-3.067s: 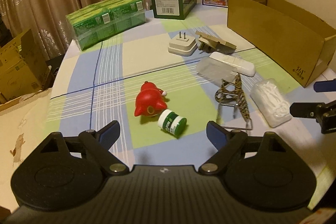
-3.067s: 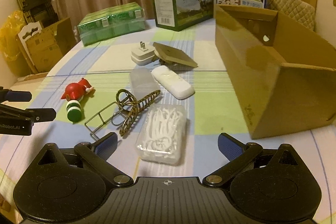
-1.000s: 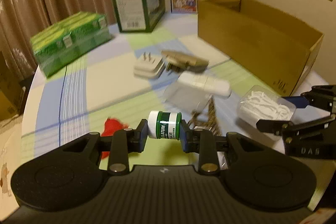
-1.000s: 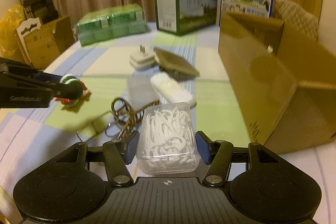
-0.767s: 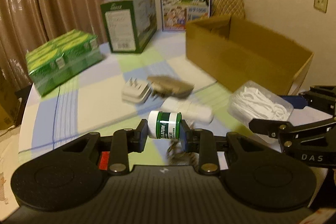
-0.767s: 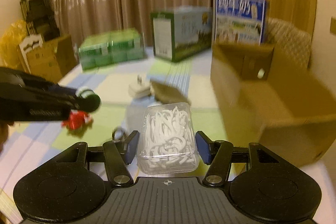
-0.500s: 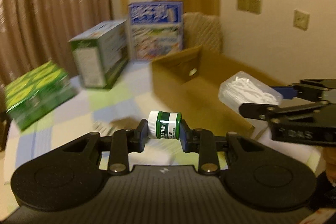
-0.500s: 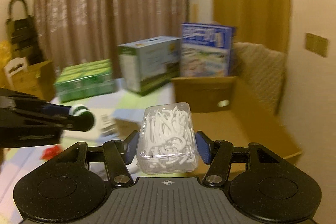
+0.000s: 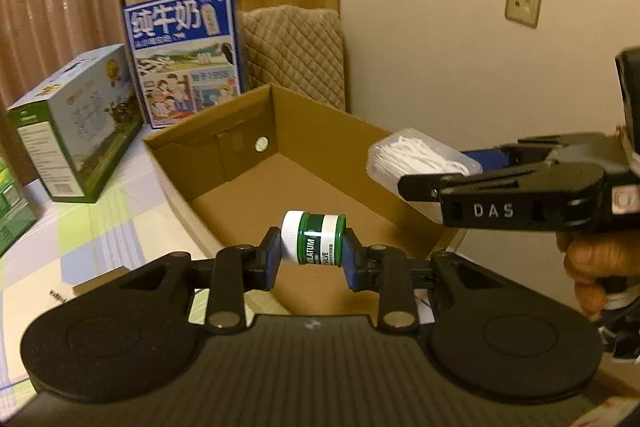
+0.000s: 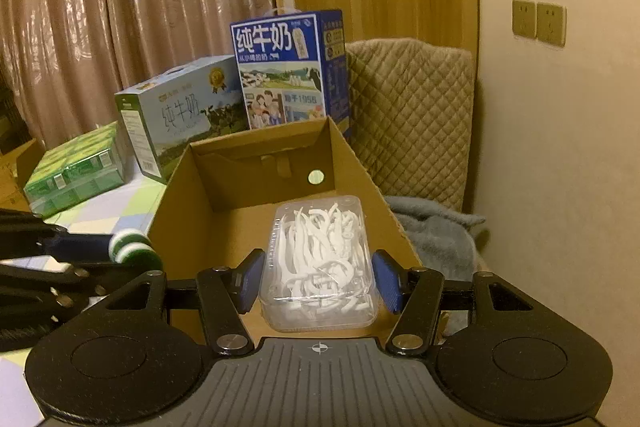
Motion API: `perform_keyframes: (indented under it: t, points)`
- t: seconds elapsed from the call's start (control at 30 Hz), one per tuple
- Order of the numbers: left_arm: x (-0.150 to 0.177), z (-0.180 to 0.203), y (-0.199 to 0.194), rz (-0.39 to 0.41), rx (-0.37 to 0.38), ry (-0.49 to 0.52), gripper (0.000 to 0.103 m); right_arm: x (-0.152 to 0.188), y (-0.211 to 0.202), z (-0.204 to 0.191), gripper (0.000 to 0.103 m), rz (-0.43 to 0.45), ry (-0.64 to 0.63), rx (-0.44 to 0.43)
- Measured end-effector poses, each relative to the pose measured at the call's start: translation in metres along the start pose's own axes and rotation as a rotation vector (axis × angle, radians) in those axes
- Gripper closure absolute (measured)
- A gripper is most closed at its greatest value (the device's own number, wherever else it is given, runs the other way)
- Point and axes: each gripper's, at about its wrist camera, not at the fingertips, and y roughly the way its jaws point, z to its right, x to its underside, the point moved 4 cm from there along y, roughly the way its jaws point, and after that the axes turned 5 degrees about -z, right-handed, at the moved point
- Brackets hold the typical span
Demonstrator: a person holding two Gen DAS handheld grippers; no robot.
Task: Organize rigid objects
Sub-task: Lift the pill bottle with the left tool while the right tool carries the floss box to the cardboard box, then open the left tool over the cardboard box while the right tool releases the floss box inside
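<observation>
Left gripper (image 9: 312, 259) is clamped on a small green jar (image 9: 313, 242), pads on lid and base, so it lies sideways between the fingers. Right gripper (image 10: 319, 281) is clamped on a clear box of floss picks (image 10: 319, 263), gripped across its width. Both loads hang over the open cardboard box (image 9: 400, 211) — jar above the near end of its floor, picks box just ahead of the right gripper inside the walls. Box floor looks bare. Likely next: lower, then release — a drop from here could let the jar roll.
</observation>
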Motion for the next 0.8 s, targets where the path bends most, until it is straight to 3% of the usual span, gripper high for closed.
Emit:
perform_keyframes:
  t: [0.53, 0.6, 0.8]
  points:
    - [0.011, 0.002, 0.029, -0.068, 0.012, 0.002, 0.076, 0.008, 0.029, 0.015, 0.048, -0.050, 0.001, -0.026]
    - [0.011, 0.001, 0.028, -0.072, 0.017, -0.004, 0.070, 0.008, 0.029, 0.015, 0.048, -0.052, 0.001, -0.026]
    - [0.010, -0.008, 0.010, -0.027, -0.026, -0.026, 0.068, 0.007, 0.030, 0.014, 0.048, -0.054, -0.003, -0.032]
